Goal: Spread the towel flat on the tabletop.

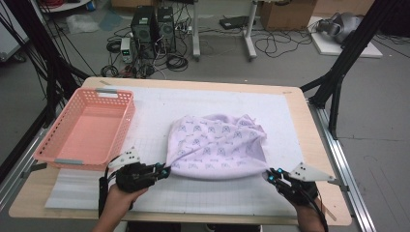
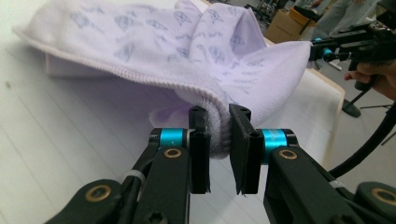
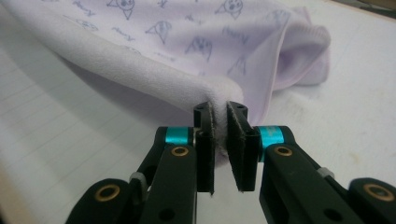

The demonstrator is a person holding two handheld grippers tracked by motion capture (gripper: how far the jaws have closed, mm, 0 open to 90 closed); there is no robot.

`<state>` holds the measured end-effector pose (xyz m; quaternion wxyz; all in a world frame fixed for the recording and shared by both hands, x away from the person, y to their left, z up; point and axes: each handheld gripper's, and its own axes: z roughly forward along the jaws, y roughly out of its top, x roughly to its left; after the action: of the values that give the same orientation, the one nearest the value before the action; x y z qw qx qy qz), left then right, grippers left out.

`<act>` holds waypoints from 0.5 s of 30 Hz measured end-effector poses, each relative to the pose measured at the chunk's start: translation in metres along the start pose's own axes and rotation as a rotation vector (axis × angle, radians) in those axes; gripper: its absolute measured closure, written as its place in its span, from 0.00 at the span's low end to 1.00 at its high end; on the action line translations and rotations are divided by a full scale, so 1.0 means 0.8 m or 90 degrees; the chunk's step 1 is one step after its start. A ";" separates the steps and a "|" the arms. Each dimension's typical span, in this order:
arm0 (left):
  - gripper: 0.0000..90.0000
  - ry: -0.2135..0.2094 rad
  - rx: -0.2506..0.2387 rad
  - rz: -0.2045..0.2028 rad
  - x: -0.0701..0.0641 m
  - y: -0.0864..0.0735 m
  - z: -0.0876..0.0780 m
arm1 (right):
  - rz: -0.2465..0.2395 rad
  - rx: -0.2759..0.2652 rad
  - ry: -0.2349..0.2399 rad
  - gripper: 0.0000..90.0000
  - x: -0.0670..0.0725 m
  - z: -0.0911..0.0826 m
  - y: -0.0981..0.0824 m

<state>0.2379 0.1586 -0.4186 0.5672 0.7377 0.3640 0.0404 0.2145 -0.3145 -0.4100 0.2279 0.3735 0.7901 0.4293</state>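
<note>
A pale lilac towel [image 1: 217,142] printed with small grey figures lies bunched on the white mat in the middle of the table. My left gripper [image 1: 166,170] is shut on the towel's near left corner; in the left gripper view that corner [image 2: 219,135] is pinched between the two black jaws. At the near right, my right gripper [image 1: 270,176] is shut on the other near corner [image 3: 219,100], whose folded hem bulges over the jaw tips. The near hem runs between both grippers, just above the mat. The person's right hand with its gripper [image 2: 355,46] shows far off in the left gripper view.
An empty salmon-pink plastic basket [image 1: 55,153] stands on the table's left side. A white gridded mat [image 1: 203,198] covers most of the wooden tabletop [image 1: 316,145]. Beyond the far edge the floor holds computer cases, cables and a cardboard box. Black frame legs stand at both sides.
</note>
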 end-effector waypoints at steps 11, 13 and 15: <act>0.88 0.022 0.004 -0.027 -0.066 -0.058 -0.045 | -0.031 0.017 0.033 0.91 0.049 -0.058 -0.039; 0.88 0.022 0.006 -0.034 -0.073 -0.065 -0.056 | -0.038 0.018 0.044 0.91 0.056 -0.065 -0.043; 0.87 0.025 0.002 -0.041 -0.076 -0.070 -0.065 | -0.046 0.029 0.051 0.90 0.062 -0.069 -0.045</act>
<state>0.1413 0.1704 -0.4276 0.5600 0.7256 0.3982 0.0361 0.1321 -0.3159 -0.4134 0.2028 0.3320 0.8211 0.4176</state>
